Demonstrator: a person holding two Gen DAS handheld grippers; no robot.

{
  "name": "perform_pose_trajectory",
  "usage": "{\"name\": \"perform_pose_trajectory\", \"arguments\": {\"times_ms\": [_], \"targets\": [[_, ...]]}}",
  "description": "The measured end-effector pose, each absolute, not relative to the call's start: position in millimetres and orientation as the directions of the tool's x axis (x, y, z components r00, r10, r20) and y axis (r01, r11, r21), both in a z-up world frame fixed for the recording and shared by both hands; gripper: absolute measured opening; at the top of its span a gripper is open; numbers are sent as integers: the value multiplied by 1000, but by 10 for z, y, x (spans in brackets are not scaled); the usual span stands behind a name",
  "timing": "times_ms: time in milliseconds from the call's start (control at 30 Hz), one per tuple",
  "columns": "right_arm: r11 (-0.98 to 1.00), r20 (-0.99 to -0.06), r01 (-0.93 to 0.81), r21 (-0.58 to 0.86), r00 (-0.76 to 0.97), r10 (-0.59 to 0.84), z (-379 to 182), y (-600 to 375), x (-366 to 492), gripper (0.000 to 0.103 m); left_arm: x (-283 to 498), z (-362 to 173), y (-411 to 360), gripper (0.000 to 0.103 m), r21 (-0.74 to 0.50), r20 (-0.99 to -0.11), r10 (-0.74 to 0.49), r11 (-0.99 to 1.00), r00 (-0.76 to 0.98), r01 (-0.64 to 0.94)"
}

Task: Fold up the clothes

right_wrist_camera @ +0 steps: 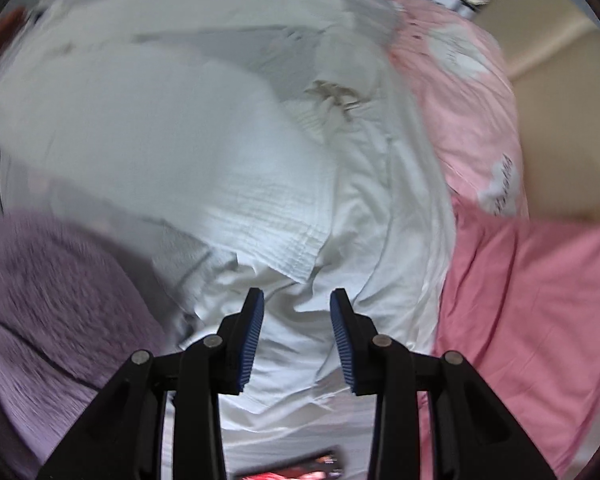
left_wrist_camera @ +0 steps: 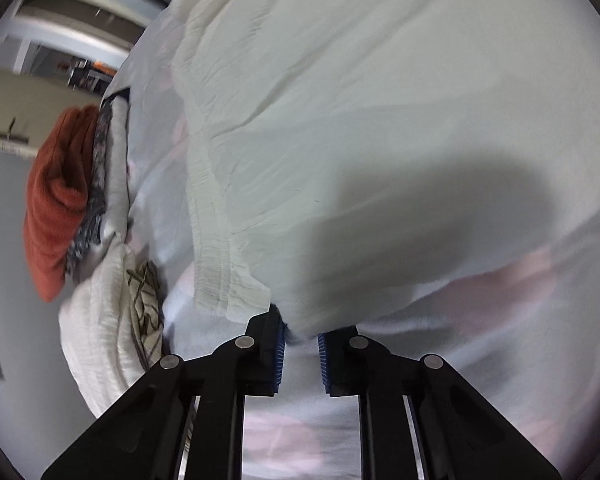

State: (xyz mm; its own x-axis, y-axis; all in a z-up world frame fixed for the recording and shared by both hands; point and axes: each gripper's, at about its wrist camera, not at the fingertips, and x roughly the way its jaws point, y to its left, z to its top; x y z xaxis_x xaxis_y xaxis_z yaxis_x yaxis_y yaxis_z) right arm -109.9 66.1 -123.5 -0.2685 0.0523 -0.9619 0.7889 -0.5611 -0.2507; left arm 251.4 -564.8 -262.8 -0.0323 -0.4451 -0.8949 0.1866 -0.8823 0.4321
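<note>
Showing pale grey wall [left_wrist_camera: 4,220] and white-framed shelving [left_wrist_camera: 60,12] beyond the bed's left edge; cream wall [right_wrist_camera: 560,120] rising past pink bedding [right_wrist_camera: 520,300].

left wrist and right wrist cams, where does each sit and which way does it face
Left wrist: on the left tongs, looking steeply down at a cream garment; its fingers pinch that cloth's edge; folded pile at left.
Right wrist: on the right tongs, looking down at white crinkled cloth; fingers apart, nothing between them; pink sheet at right.
Shared: pale cloth in both; whether the same piece, I cannot tell.
</note>
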Motion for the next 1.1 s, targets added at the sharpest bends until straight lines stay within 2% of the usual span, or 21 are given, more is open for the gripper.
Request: {"name": "perform_pose_trajectory", "arguments": {"times_ms": [133, 267, 600, 700, 767, 833, 1000, 1100], "targets": [[-343, -963, 900, -268, -250, 96, -1516, 492, -1028, 34, 2548, -2372, -5757, 13, 364, -915, -399, -883, -64, 295], [-118, -931, 940, -320, -289, 223, -1820, 351, -996, 34, 2553, -2175, -5793, 13, 350, -915, -397, -873, -77, 339], [255, -841, 892, -374, -441, 312, -2382, 186, -821, 33, 2555, -1965, -5863, 13, 344, -908, -411, -844, -85, 411], [261, -809, 863, -432, -499, 311, -2432, 209, -833, 30, 2554, -1885, -5866, 13, 337, -906, -412, -842, -98, 421], [252, -792, 847, -469, -529, 304, -2429, 221, -845, 10, 2554, -1825, -5873, 13, 334, -903, -415, -840, -110, 428], [184, -803, 848, -497, -530, 272, -2284, 219, -871, 5, 2558, -1756, -5894, 13, 333, -899, -421, -837, -123, 434], [-31, -822, 831, -556, -544, 167, -1759, 277, -996, 3, 2626, -1472, -6002, 12, 298, -884, -430, -819, -181, 491], [-143, -801, 788, -598, -586, 121, -1470, 274, -1071, 3, 2702, -1273, -6067, 12, 277, -871, -440, -808, -219, 520]]}}
